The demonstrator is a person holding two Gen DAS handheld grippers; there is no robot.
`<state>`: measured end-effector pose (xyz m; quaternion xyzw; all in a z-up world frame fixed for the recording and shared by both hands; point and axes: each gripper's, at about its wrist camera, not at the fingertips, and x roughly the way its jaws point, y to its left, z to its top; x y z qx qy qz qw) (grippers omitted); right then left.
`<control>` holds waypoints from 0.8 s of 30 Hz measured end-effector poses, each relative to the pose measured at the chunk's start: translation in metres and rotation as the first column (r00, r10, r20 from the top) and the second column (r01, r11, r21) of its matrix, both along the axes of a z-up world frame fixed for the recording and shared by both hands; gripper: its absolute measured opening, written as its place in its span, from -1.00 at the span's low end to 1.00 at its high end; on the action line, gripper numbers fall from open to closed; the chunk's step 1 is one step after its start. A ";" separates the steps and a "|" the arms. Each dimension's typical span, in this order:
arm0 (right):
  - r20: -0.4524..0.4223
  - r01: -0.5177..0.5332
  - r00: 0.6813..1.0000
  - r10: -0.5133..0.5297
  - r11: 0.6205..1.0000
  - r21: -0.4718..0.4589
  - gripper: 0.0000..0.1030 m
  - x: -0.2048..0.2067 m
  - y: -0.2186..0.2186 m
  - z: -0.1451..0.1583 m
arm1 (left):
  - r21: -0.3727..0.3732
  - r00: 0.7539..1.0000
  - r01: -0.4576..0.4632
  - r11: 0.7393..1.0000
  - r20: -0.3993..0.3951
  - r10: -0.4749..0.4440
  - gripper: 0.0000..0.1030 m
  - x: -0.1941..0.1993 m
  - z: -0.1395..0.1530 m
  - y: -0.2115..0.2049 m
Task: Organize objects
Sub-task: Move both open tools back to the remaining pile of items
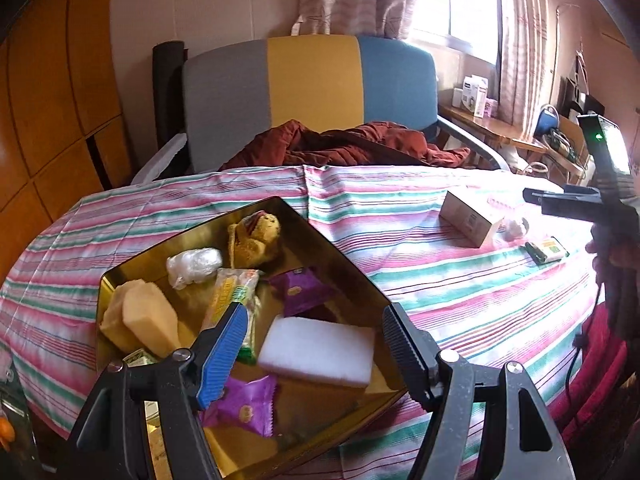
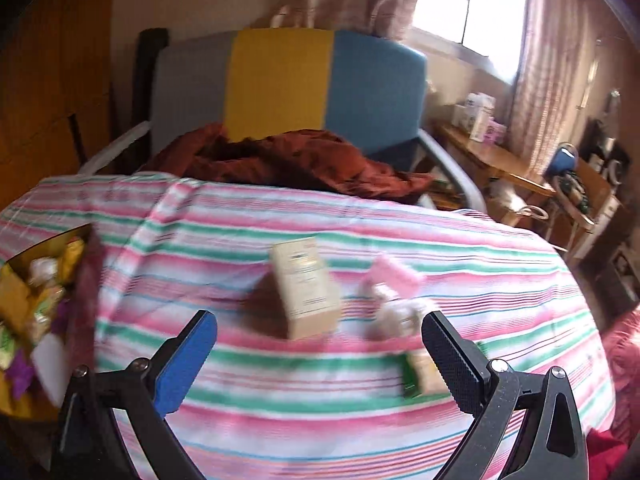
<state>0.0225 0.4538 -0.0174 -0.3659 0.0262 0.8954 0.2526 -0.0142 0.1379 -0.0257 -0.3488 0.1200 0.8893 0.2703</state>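
- Tongs: the left gripper (image 1: 312,332) hung with jaws apart over the gold tray (image 1: 340,256), gripping nothing; the right gripper (image 2: 320,344) also gaped empty.
- Beige box (image 2: 306,288) lay on the striped cloth (image 2: 280,420), right of the tray, beyond the right gripper.

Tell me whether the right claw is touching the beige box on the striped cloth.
Apart. In the right wrist view the open right claw stands short of the beige box, with striped cloth showing between its fingers and the box.
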 end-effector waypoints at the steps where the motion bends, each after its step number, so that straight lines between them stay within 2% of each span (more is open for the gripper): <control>1: -0.003 0.027 1.000 -0.027 1.000 0.011 0.99 0.002 0.012 -0.002 | -0.004 1.000 0.006 1.000 0.000 -0.006 0.39 0.000 0.000 0.003; 4: -0.017 0.105 0.994 -0.105 0.994 0.019 0.99 0.009 0.041 -0.009 | -0.020 1.000 0.025 0.999 0.002 -0.025 0.39 -0.001 -0.001 0.016; 7: -0.038 0.209 0.977 -0.210 0.977 -0.042 0.99 0.023 0.069 -0.017 | -0.032 0.999 0.042 0.999 0.003 -0.042 0.39 -0.002 -0.002 0.030; 10: -0.040 0.271 0.960 -0.276 0.957 -0.106 0.99 0.032 0.087 -0.019 | -0.037 0.998 0.063 0.997 0.007 -0.063 0.39 -0.002 -0.003 0.044; 17: -0.026 0.317 0.943 -0.333 0.918 -0.239 0.99 0.044 0.111 -0.026 | -0.058 0.992 0.124 0.991 0.026 -0.122 0.39 0.000 -0.009 0.082; 24: -0.018 0.349 0.929 -0.369 0.891 -0.289 0.99 0.050 0.121 -0.028 | -0.065 0.985 0.162 0.985 0.064 -0.158 0.39 0.000 -0.017 0.116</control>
